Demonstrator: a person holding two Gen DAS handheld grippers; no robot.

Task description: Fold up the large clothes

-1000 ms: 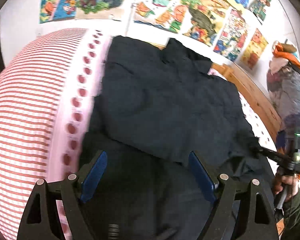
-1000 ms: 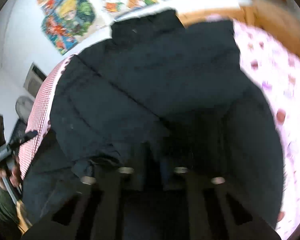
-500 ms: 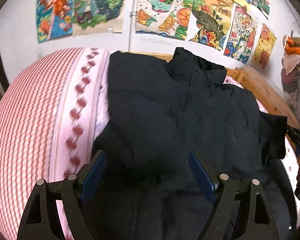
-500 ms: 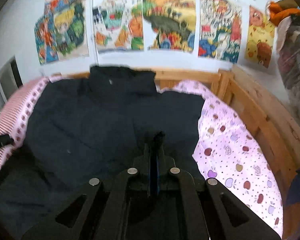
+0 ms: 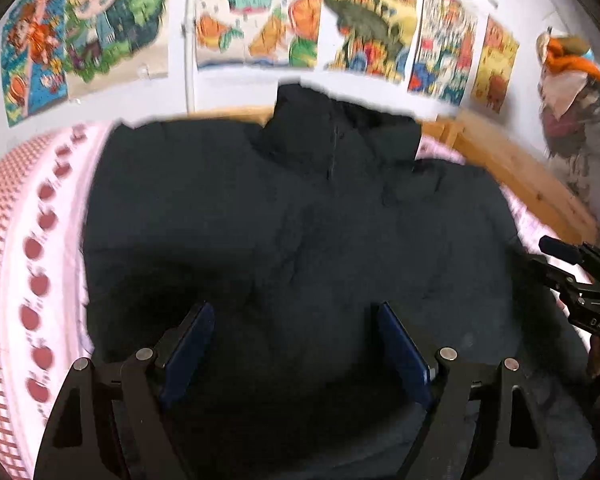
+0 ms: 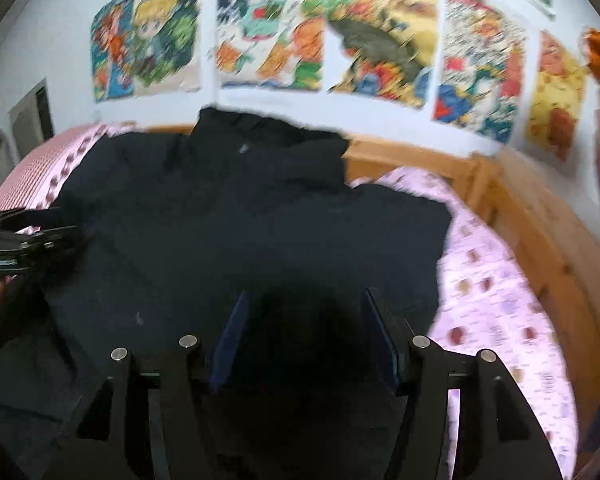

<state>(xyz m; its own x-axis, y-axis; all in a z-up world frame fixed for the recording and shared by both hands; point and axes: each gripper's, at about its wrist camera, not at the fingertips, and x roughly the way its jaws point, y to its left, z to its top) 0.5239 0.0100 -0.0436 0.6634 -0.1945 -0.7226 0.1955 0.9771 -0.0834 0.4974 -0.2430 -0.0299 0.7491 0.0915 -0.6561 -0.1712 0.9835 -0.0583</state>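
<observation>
Right gripper [image 6: 304, 336] now unclenched (left gripper [image 5: 294, 344] likewise), black jacket [image 5: 292, 232] beneath fingers.

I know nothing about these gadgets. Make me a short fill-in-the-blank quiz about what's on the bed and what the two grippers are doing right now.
1. The dark jacket lies spread on a bed with a ____ sheet.
2. The left gripper has its fingers ____, with nothing between them.
3. The right gripper is also ____.
4. The wall behind the bed is covered with colourful ____.

Missing words: pink; open; open; posters
</observation>
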